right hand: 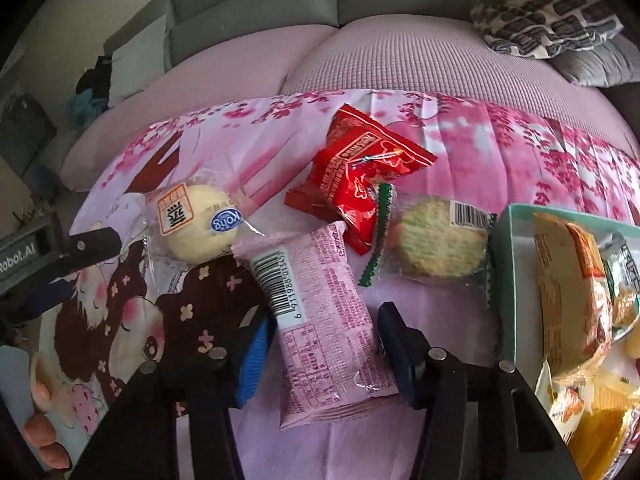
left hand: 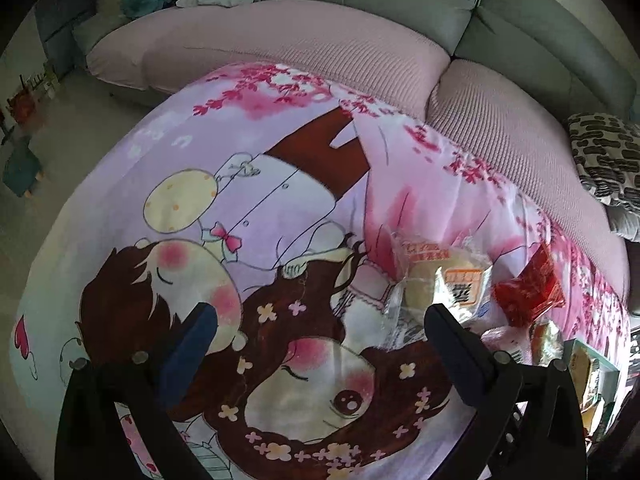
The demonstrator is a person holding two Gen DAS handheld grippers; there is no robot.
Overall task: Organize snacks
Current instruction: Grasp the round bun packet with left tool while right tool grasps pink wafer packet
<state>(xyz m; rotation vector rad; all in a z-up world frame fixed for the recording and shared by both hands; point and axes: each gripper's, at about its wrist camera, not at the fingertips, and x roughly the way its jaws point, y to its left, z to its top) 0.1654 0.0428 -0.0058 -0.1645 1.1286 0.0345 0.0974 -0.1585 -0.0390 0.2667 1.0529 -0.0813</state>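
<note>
A pink snack packet (right hand: 320, 320) with a barcode lies on the cartoon cloth (right hand: 120, 312), and my right gripper (right hand: 326, 316) is shut on it, its pads against the packet's two long edges. Beyond it lie a cream bun in clear wrap (right hand: 200, 228), a red packet (right hand: 360, 176) and a round cracker in green-edged wrap (right hand: 436, 244). At the right, a teal box (right hand: 504, 280) holds several snacks. My left gripper (left hand: 326, 344) hangs open over the cloth with nothing between its fingers, the bun (left hand: 436, 284) just past its right finger.
A pink-covered sofa seat (right hand: 400, 56) runs along the cloth's far edge, with a black-and-white patterned cushion (right hand: 548, 16) at the back right. A person's fingers (right hand: 40, 432) show at the lower left. The teal box (left hand: 600, 360) sits at the cloth's right end.
</note>
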